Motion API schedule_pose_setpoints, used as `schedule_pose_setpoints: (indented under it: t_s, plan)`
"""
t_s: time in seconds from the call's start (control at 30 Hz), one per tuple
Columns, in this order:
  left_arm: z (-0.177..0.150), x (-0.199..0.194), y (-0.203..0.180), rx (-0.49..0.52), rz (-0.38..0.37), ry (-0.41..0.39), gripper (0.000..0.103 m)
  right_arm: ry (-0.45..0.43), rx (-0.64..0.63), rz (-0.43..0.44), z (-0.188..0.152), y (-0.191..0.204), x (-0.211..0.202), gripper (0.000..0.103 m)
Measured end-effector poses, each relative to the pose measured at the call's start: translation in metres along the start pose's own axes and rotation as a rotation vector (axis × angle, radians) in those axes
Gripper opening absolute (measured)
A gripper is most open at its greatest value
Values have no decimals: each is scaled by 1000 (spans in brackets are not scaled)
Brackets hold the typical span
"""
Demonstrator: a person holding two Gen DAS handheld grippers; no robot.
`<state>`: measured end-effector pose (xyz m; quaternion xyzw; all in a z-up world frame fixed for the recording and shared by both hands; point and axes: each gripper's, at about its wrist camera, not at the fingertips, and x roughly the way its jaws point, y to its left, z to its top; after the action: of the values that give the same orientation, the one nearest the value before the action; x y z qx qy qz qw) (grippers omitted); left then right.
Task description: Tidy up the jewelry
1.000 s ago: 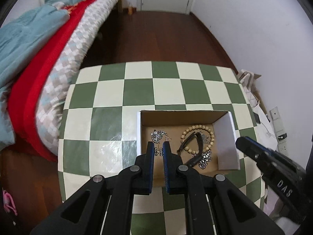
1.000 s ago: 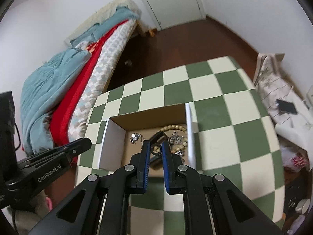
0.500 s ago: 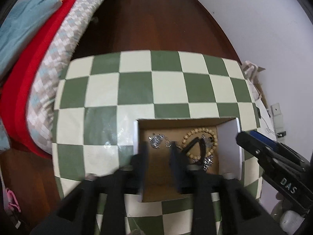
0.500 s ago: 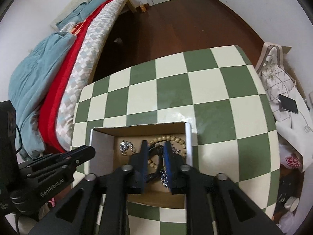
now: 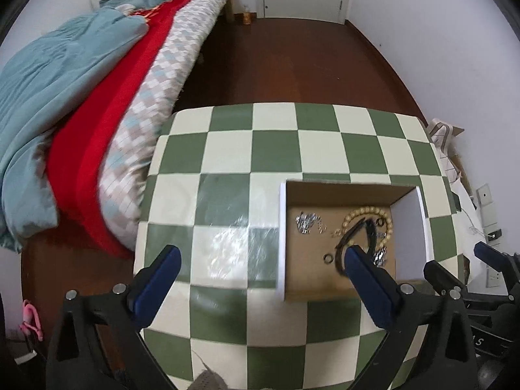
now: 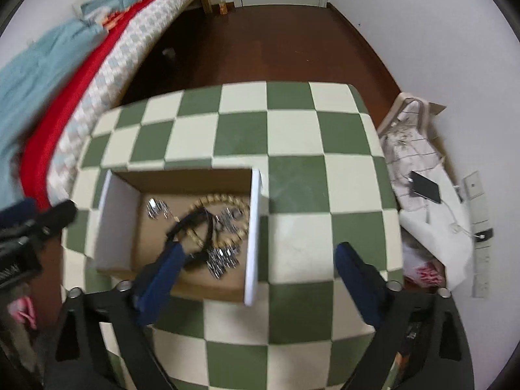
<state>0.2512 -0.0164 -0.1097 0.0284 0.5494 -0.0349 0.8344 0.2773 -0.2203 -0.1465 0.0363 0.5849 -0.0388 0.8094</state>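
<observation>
Both claws spread wide, holding nothing: left gripper, right gripper. All jewelry is in the cardboard box near the checkered table's right edge: bead bracelet, black cord, silver pieces. Likely release done.

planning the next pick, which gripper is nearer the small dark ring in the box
Left. The left gripper has its right finger just beside the small dark ring in the box. The right gripper straddles the box's right wall, farther away.
</observation>
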Motion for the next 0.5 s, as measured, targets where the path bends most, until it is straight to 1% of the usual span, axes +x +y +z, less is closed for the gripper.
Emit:
schedule_pose_setpoints:
  t_s: [0.13,0.27,0.5]
  plan:
    - [-21,-14,0,3,32,-30,103,-4,-16,-30,-22,4,-7,102]
    - [-40,-32,-1,1,25,-56,103,-27,-4,-34,-41,5,-23,103]
    - [-75,-77,0,-14,21,-141,103,-93,11,-47,-74,7,-63,103]
